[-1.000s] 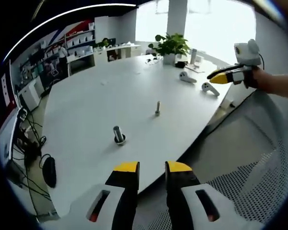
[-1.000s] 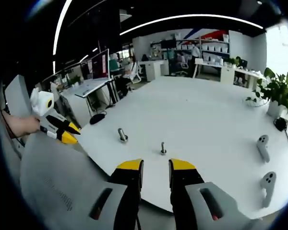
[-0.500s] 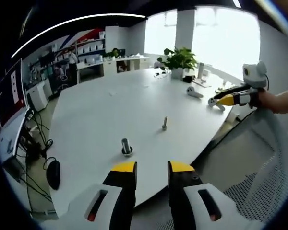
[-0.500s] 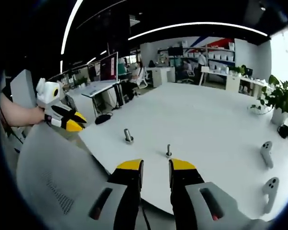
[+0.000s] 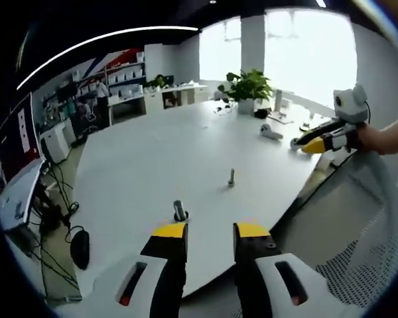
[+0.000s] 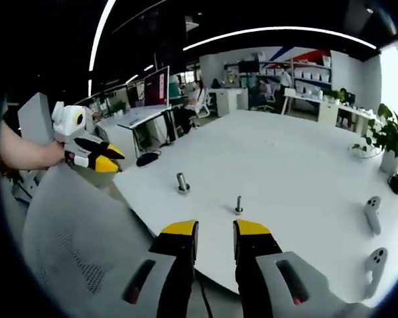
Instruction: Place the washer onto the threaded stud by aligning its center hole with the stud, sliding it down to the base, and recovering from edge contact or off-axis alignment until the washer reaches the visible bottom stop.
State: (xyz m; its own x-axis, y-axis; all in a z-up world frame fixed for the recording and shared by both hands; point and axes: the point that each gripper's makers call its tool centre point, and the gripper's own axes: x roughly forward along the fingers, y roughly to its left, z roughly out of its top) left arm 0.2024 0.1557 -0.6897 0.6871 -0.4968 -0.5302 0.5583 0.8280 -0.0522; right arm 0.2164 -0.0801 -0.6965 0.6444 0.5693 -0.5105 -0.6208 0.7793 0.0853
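Note:
A thin threaded stud (image 5: 231, 177) stands upright on the white table (image 5: 146, 152), a little beyond my left gripper (image 5: 211, 231). A thicker short metal post (image 5: 180, 211), with a ring-like foot, stands just ahead of the left jaw. My left gripper's yellow-tipped jaws are open with a narrow empty gap. In the right gripper view the stud (image 6: 239, 204) and the post (image 6: 182, 182) stand ahead of my right gripper (image 6: 216, 229), also open and empty, off the table's near edge. Each gripper appears in the other's view: right gripper (image 5: 315, 142), left gripper (image 6: 98, 159), both hand-held.
Two white controllers (image 6: 371, 212) lie on the table's right side, also visible as controllers (image 5: 270, 132). A potted plant (image 5: 249, 85) stands at the far edge. A grey mesh chair back (image 6: 73, 245) sits below the table edge. Desks and shelves fill the room behind.
Both cameras have shifted, and the stud and post now sit nearer the left jaws in that view. The stud and post have not moved on the table. Both jaw gaps are unchanged.

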